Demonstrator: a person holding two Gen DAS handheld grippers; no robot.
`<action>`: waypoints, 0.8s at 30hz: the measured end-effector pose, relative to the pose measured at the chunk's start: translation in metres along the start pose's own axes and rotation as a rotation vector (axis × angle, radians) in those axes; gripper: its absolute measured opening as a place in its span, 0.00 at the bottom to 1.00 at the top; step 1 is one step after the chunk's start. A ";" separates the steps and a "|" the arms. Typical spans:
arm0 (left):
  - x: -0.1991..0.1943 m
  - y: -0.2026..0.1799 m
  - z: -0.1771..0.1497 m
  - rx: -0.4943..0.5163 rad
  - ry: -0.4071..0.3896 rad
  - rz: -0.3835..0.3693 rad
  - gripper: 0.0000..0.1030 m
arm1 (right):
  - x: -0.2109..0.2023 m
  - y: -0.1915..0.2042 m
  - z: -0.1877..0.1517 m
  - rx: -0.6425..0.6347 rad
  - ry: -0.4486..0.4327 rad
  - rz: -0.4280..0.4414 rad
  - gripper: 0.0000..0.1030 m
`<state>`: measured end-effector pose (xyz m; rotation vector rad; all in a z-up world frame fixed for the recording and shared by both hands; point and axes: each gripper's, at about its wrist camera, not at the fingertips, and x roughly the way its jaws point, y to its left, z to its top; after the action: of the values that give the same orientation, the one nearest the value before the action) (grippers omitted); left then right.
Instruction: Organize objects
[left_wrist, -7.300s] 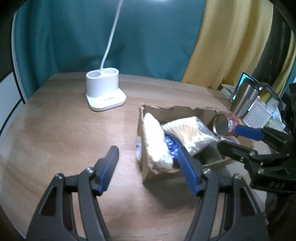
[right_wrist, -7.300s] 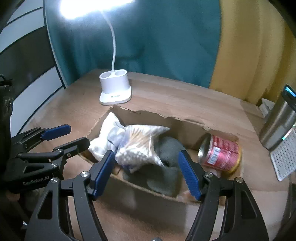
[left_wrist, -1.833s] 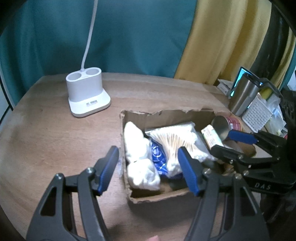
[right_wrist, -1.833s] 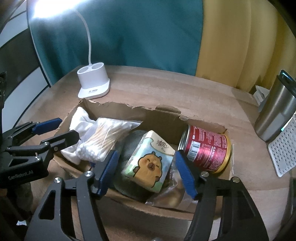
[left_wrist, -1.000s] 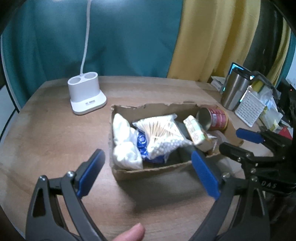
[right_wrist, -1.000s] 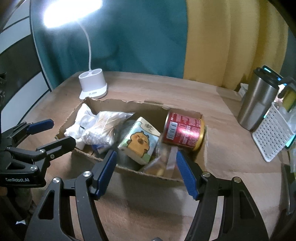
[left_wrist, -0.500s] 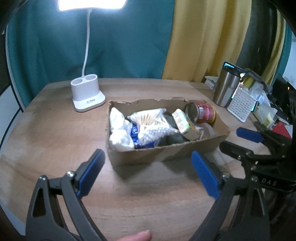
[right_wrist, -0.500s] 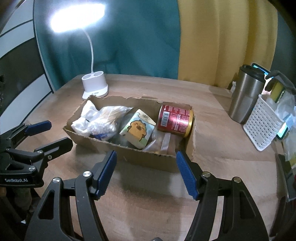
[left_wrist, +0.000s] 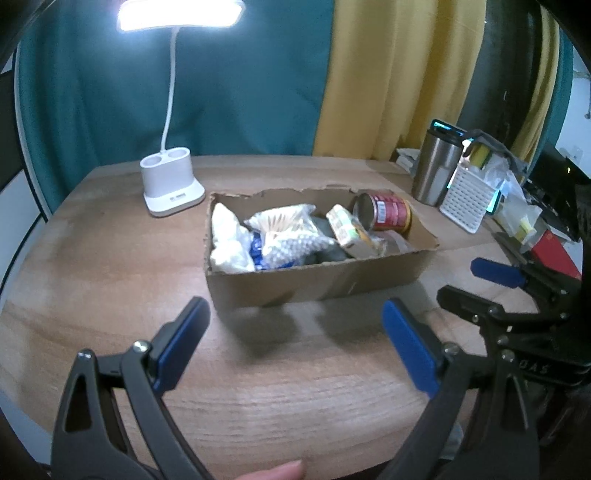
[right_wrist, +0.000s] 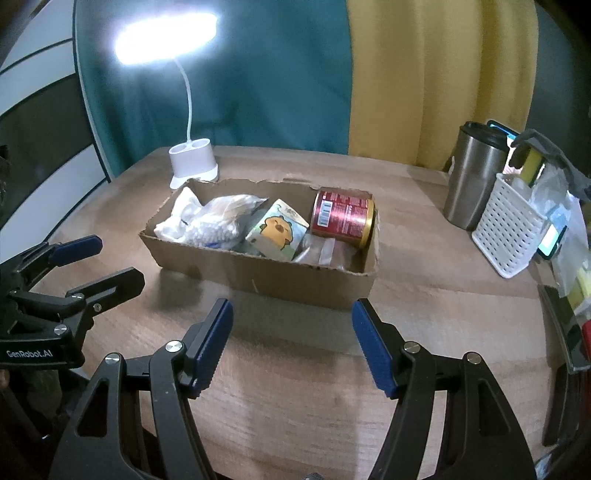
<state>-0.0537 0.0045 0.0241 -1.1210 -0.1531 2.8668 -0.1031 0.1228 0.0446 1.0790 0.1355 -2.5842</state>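
Note:
A torn cardboard box (left_wrist: 317, 282) (right_wrist: 295, 280) sits mid-table. It holds a white cloth (left_wrist: 227, 240), a bag of cotton swabs (left_wrist: 291, 230) (right_wrist: 221, 218), a tissue pack with a cartoon animal (right_wrist: 277, 230) and a red can (left_wrist: 384, 212) (right_wrist: 343, 216) on its side. My left gripper (left_wrist: 295, 343) is open and empty, back from the box's near wall. My right gripper (right_wrist: 291, 339) is open and empty, also in front of the box. Each gripper shows at the edge of the other's view.
A white desk lamp base (left_wrist: 171, 186) (right_wrist: 194, 162) stands behind the box's left end. A steel tumbler (right_wrist: 474, 177), a white perforated basket (right_wrist: 511, 229) and clutter are at the right. The table's front edge is close below the grippers.
Both grippers have pulled back and up from the box, which now sits farther away. The left gripper has opened wider. The tissue pack appeared in the box since the earliest frames.

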 end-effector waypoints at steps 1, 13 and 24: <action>0.000 0.000 0.000 -0.001 -0.001 0.002 0.93 | -0.001 0.000 -0.001 0.002 0.000 -0.002 0.68; -0.002 0.002 0.000 -0.001 0.000 0.002 0.93 | -0.002 0.000 -0.004 0.008 -0.003 -0.008 0.68; -0.001 0.002 -0.001 -0.003 -0.001 0.002 0.93 | -0.001 -0.003 -0.003 0.014 -0.002 -0.010 0.68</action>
<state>-0.0529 0.0024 0.0239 -1.1211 -0.1557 2.8701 -0.1008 0.1265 0.0429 1.0835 0.1227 -2.5989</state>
